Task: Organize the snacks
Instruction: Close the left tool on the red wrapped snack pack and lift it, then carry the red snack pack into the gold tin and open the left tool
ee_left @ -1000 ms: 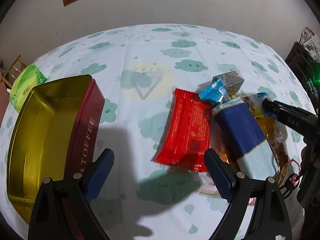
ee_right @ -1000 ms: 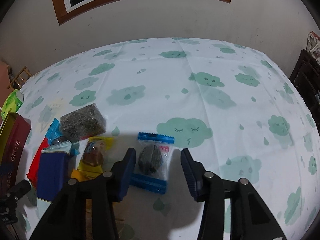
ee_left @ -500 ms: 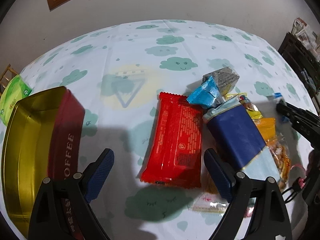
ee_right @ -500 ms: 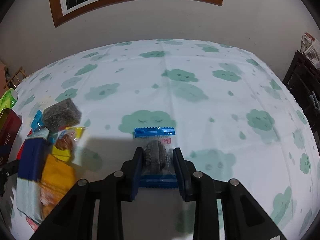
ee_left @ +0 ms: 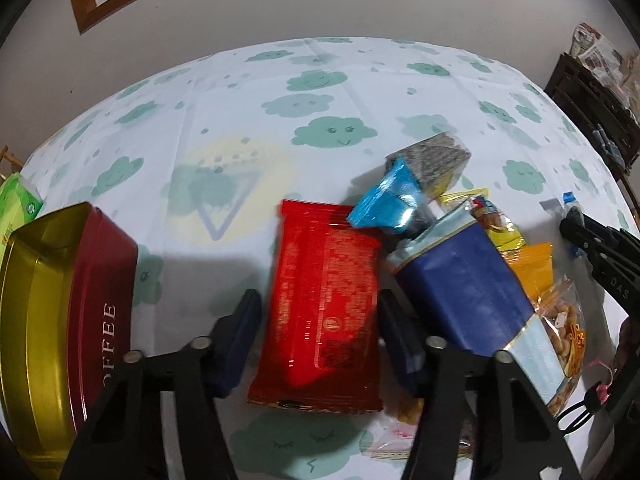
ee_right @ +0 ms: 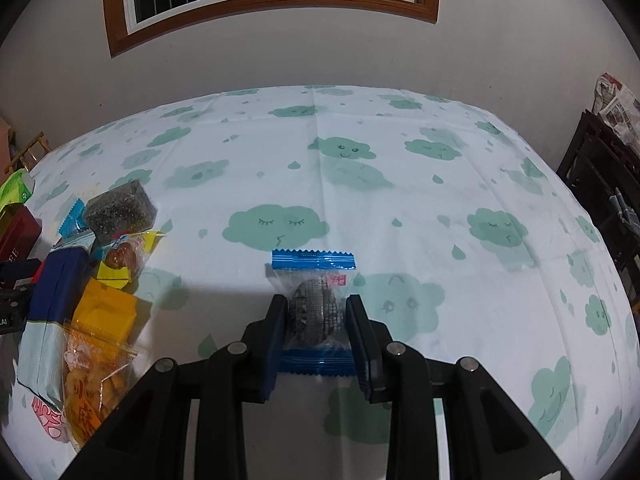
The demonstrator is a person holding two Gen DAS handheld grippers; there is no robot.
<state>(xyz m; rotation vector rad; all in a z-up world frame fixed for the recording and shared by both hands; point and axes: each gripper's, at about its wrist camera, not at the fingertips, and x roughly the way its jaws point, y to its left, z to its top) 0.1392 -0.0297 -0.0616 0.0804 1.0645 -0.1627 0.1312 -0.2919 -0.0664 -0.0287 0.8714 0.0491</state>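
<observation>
Right claw (ee_right: 316, 316) grips blue-edged snack (ee_right: 314, 300); left claw (ee_left: 320, 336) straddles red packet (ee_left: 324, 304).

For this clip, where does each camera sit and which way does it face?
Left wrist: on the left tongs, looking forward and down at the red packet between open fingers, beside the toffee tin.
Right wrist: on the right tongs, facing the window wall, fingers shut on the blue-edged snack.
Shared: the navy packet, the cloud tablecloth, and the pile.
</observation>
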